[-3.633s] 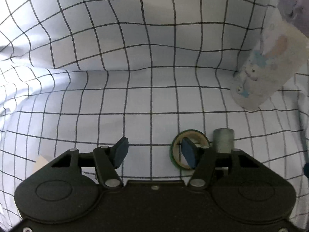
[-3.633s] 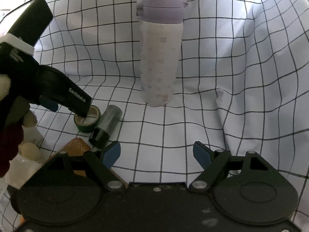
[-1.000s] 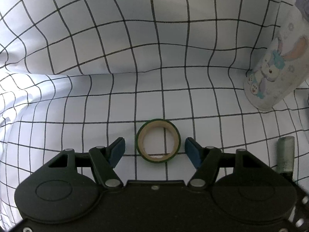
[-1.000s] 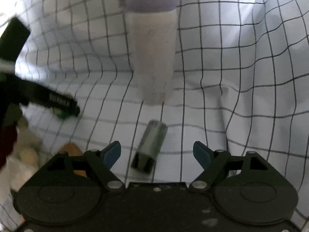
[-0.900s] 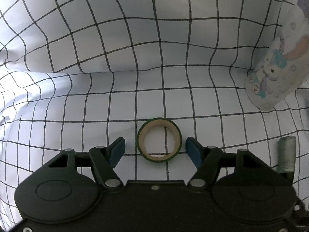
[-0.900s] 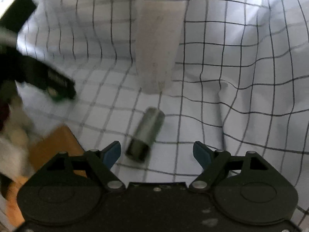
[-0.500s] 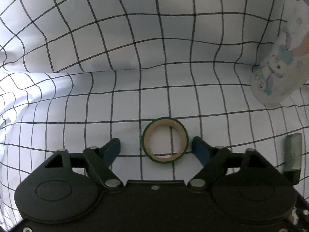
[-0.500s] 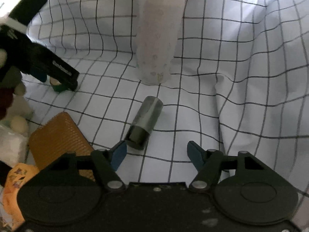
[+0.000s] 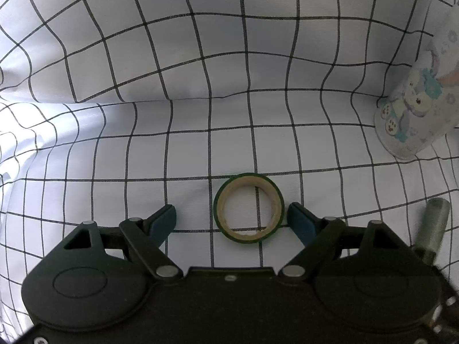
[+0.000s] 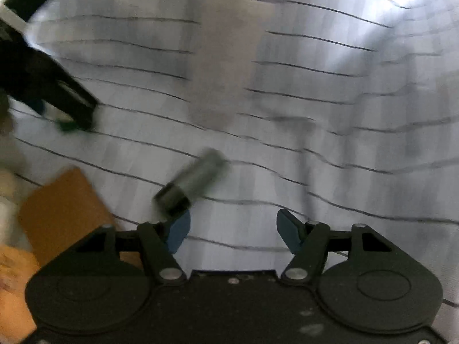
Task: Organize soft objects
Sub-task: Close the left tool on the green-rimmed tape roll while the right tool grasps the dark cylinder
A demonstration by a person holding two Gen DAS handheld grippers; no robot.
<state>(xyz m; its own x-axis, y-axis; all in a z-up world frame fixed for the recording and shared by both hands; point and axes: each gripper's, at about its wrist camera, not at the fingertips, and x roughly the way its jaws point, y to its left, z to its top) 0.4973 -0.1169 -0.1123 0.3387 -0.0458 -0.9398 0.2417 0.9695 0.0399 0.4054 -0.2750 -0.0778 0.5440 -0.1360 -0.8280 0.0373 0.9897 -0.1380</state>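
the left gripper [image 9: 231,222] stands open around the light, stiff tape roll [image 9: 249,207], best pinched across its outer rim, while the right gripper [image 10: 233,230], empty, is closing beside the grey cylinder [image 10: 191,178].

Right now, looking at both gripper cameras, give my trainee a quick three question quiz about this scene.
1. True or false: the tape roll lies flat on the checked cloth.
2. What lies between the left gripper fingers? A) grey cylinder B) tape roll C) bottle
3. What colour is the flat pad at the left of the right wrist view?

Key: 1 true. 2 B. 3 orange.
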